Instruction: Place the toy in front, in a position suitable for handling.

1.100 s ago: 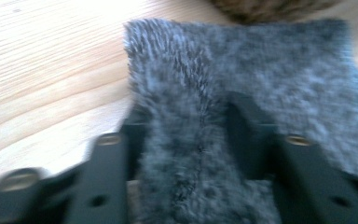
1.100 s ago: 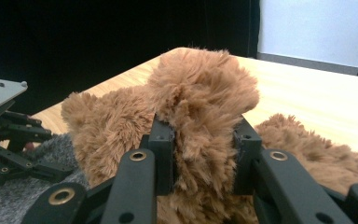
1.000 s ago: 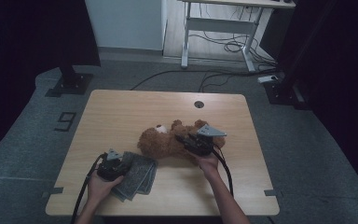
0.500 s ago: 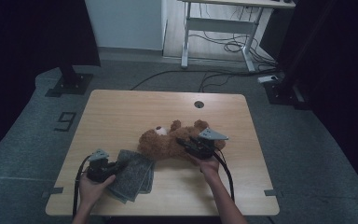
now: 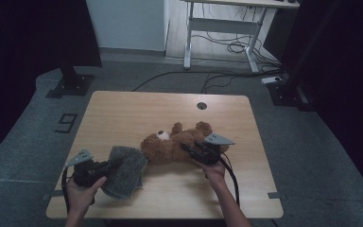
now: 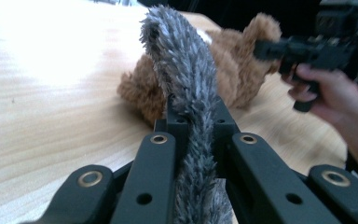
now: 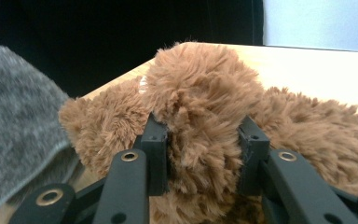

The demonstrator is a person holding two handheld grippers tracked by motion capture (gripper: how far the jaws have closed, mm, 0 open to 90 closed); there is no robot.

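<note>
Both things here are soft and light, so nothing's going to break, but they flop and squish.

The grey cloth [image 5: 123, 170] is a fuzzy, limp piece sitting near the table's [image 5: 137, 106] near-left corner. The left gripper [image 6: 196, 112] has its jaws pinched tight on one edge of it, with the fabric standing up between the jaws in the left gripper view and the rest drooping down. Thin and grippy pile, so an edge pinch holds fine, but it'll sag and drag wherever it isn't supported. I'd expect the loose end to trail over the table.

The teddy [image 5: 175, 146] lies on its side around the middle of the table, a bit toward the near edge, just beside the cloth. The right gripper [image 7: 204, 140] has a plush brown lump between its jaws, probably a limb or ear, can't tell which. The jaws have just been easing open a little, but the pads are pressing into the fur on both sides in the right gripper view, so it looks held. Stuffed plush compresses a lot, so a grip on a limb is springy and the body will dangle and swing if lifted. Grabbing a limb or the neck makes more sense than the fat belly.

No brand or label readable on either thing. The only writing I can spot is a "9" [image 5: 66, 123] marked on the floor off the table's left edge.
</note>
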